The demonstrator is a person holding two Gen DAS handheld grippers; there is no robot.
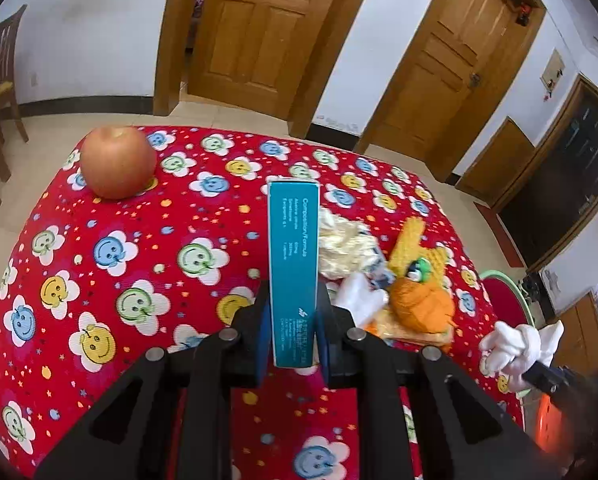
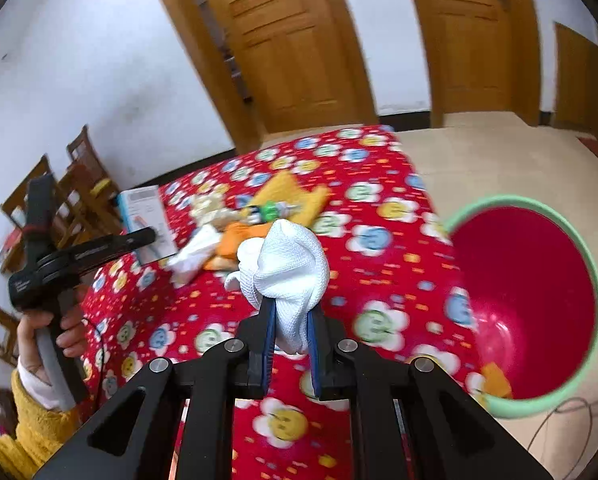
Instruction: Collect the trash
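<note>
A teal box (image 1: 294, 272) stands upright, pinched between the fingers of the left gripper (image 1: 293, 336) above the red flowered worktop (image 1: 139, 264). The right gripper (image 2: 291, 334) is clamped on a crumpled white tissue (image 2: 289, 276). Just right of the box lie more crumpled paper (image 1: 345, 246) and orange-yellow wrappers (image 1: 421, 300). A red bin (image 2: 535, 308) with a green rim sits right of the right gripper, beside the worktop. An apple (image 1: 117, 162) rests far left ahead.

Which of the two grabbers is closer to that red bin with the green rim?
The right. The right gripper, clutching a white tissue, is above the table beside the red bin. The left gripper, holding a teal box, is farther back over the table.
</note>
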